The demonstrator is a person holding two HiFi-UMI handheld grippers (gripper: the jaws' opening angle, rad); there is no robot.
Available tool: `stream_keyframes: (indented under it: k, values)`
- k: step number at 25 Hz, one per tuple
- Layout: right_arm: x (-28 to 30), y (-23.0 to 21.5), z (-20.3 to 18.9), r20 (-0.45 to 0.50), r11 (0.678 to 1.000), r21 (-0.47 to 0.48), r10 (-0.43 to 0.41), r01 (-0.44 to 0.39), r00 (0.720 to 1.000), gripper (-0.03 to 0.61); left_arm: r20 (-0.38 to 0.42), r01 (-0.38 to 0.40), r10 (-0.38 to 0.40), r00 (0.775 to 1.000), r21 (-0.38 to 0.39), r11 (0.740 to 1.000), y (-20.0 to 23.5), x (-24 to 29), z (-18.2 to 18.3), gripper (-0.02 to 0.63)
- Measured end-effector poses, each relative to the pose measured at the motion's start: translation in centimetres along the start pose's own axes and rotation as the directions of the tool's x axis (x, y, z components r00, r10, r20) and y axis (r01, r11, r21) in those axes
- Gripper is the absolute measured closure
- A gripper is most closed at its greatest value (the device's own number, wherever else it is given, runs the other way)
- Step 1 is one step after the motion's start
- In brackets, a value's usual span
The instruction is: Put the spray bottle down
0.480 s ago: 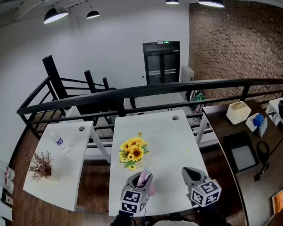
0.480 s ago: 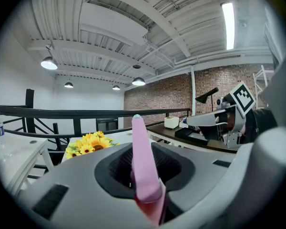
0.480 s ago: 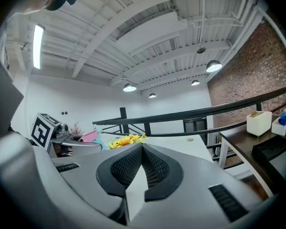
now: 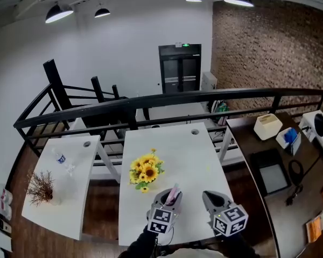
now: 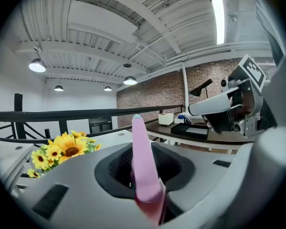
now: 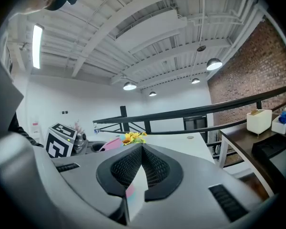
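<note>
A pink spray bottle [image 4: 174, 194] stands up between the jaws of my left gripper [image 4: 168, 199], which is shut on it above the near edge of the white table [image 4: 196, 155]. In the left gripper view the bottle [image 5: 142, 166] rises as a slim pink column from between the pads. My right gripper [image 4: 211, 199] hovers just to the right, jaws together with nothing in them [image 6: 137, 178]. From the right gripper view the left gripper [image 6: 69, 140] and the pink bottle [image 6: 112, 144] show at the left.
A bunch of sunflowers [image 4: 145, 171] stands on the table ahead of the left gripper. A second white table [image 4: 70, 198] at the left carries a dried plant [image 4: 40, 190] and a small bottle. A black railing [image 4: 167, 104] runs behind. A dark desk [image 4: 274, 160] is at the right.
My left gripper with the pink bottle has shifted a little to the right, closer to the right gripper. The head view has drifted slightly. Both grips look the same.
</note>
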State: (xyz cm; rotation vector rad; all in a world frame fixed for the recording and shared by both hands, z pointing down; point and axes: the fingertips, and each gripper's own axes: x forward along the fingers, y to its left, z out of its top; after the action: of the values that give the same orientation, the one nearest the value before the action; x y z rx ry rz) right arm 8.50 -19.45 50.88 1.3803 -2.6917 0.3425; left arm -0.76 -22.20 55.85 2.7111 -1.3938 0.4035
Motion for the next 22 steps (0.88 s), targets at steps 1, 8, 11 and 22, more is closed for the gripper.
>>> stream_keyframes:
  k: [1, 8, 11, 22]
  values:
    - [0.0, 0.0, 0.0, 0.002, 1.000, 0.000, -0.001, 0.001, 1.000, 0.595, 0.002, -0.001, 0.001, 1.000, 0.010, 1.000, 0.0, 0.5, -0.1, 0.499]
    - [0.2, -0.3, -0.1, -0.005, 1.000, 0.008, -0.008, 0.008, 1.000, 0.595, 0.009, -0.022, 0.022, 1.000, 0.080, 0.997, -0.4, 2.3, -0.8, 0.497]
    - [0.3, -0.4, -0.1, -0.001, 1.000, 0.007, -0.010, 0.010, 1.000, 0.595, 0.022, -0.026, 0.024, 0.999, 0.078, 0.997, -0.4, 2.8, -1.0, 0.497]
    - [0.7, -1.0, -0.2, -0.007, 1.000, 0.011, -0.021, 0.021, 1.000, 0.595, 0.065, -0.033, 0.027, 0.998, 0.082, 0.996, -0.3, 3.1, -1.0, 0.494]
